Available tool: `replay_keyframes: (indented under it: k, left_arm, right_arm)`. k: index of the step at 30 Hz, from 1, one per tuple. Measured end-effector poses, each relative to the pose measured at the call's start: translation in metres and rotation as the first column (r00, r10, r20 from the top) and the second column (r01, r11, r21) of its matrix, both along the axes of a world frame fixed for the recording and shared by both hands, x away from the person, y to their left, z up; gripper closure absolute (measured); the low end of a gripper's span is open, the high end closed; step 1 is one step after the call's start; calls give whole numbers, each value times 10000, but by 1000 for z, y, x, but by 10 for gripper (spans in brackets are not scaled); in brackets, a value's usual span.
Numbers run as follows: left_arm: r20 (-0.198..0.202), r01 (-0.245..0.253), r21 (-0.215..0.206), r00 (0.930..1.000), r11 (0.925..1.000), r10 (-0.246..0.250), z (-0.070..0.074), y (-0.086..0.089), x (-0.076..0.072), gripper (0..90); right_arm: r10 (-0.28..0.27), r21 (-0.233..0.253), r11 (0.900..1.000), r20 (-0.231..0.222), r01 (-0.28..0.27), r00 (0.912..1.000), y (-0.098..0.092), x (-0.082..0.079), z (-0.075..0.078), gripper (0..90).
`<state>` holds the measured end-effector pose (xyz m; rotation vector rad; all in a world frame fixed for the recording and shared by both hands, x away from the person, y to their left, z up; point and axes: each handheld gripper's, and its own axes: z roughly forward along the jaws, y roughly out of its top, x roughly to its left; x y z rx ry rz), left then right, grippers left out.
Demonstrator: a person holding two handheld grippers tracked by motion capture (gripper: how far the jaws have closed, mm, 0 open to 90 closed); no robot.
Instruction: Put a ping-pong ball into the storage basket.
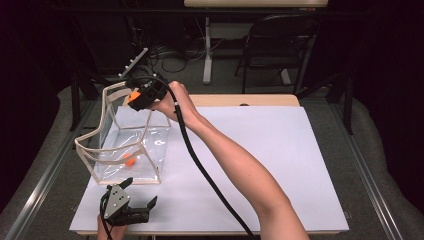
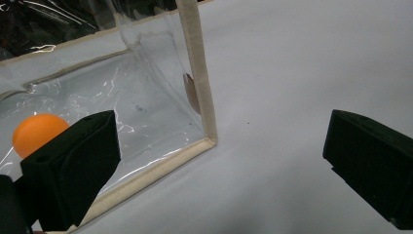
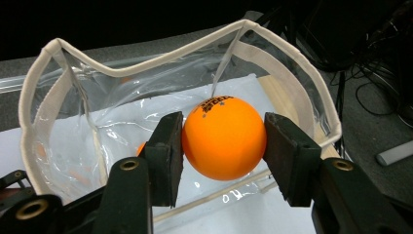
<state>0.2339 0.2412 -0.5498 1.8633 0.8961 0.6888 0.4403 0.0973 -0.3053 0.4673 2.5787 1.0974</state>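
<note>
One ball is already bagged; a 2nd ball is clamped in the right gripper jaws, prob. above the bag mouth, drop pending. Left gripper jaws are held wide, empty.

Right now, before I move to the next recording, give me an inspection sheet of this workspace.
Surface: white sheet over a wooden table, bare apart from the bag.
Job's things: clear plastic bag with cream trim standing open; one orange ball lying inside; second orange ball held above the opening.
Clutter: nothing seen.
Grippers: right gripper shut on the second ball; left gripper open, fingers beside the bag's corner.
Cables: black cable along the right forearm.
Surroundings: folding chair, floor wires, dark curtains.
</note>
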Motion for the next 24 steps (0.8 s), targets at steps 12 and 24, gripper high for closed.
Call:
replay_keyframes:
  k: [12,24]
  left_arm:
    - [4,0,-4,10000,10000,0,0,0,0,1]
    - [8,-36,-4,10000,10000,36,0,2,0,1]
  right_arm:
    - [302,-40,9995,-236,-303,9993,17,-6,-9,506]
    - [544,-242,9982,-373,-554,9978,32,-10,-17,506]
